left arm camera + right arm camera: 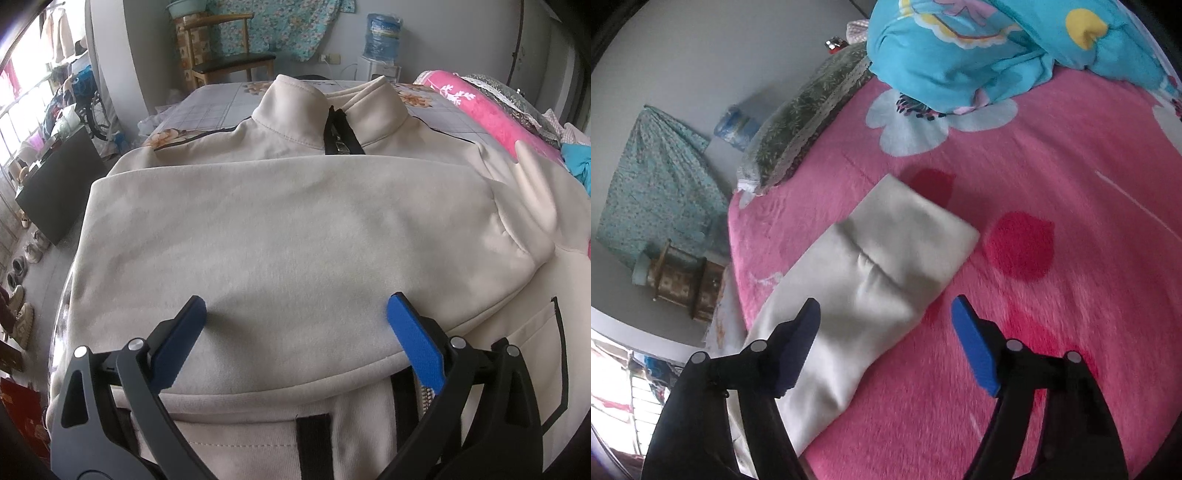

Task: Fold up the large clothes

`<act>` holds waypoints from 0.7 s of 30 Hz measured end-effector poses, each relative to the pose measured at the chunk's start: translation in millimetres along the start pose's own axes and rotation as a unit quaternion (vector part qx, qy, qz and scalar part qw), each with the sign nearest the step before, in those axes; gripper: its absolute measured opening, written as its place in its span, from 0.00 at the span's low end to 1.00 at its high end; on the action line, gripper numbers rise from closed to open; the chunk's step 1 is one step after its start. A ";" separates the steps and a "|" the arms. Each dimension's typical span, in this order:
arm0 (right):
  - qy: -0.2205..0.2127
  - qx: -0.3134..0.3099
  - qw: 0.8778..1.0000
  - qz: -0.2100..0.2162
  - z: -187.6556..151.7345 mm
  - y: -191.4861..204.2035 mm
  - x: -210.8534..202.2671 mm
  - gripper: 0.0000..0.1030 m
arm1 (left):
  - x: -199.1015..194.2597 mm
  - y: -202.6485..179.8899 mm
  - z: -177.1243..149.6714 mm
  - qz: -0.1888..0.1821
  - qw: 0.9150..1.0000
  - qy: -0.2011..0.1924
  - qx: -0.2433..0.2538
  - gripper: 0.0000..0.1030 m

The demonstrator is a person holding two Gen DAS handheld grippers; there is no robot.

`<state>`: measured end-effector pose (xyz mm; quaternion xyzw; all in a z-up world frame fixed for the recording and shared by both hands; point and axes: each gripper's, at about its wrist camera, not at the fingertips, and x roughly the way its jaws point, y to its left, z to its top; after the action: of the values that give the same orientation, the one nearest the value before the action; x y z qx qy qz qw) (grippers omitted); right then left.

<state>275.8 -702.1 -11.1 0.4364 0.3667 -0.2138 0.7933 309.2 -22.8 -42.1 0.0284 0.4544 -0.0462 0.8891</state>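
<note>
Through the left wrist camera I see my left gripper spread wide, holding nothing, its two blue fingers poised at the bottom of the frame over the cream jacket. The jacket fills the centre of the frame, laid flat on the bed, collar toward the top with its black zipper showing. One sleeve is folded across the chest, and my fingertips sit at that sleeve's near edge; I cannot tell whether they touch the fabric.

Through the right wrist camera, my right gripper is also wide open and empty. The other sleeve of the jacket runs from the lower left of the frame up to the centre, lying on the pink blanket. The dark left finger overlaps the sleeve in view, while the blue right finger is over bare blanket, just beside the sleeve's edge.
</note>
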 end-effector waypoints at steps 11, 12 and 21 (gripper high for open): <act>-0.011 0.084 0.996 -0.006 20.6 -35.4 27.8 0.42 | -0.4 -2.0 1.0 0.002 1.000 -0.001 0.000 0.92; -0.014 0.086 0.996 -0.006 22.7 -35.2 28.5 0.42 | -0.6 -2.1 1.1 0.002 1.000 -0.002 0.000 0.92; -0.021 0.081 0.996 -0.025 25.5 -27.4 32.2 0.42 | -1.0 -3.2 0.4 0.003 1.000 -0.002 0.000 0.92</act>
<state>288.5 -738.9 -41.6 0.4853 0.3422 -0.2711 0.7576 308.6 -25.9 -41.1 0.0295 0.4525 -0.0436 0.8902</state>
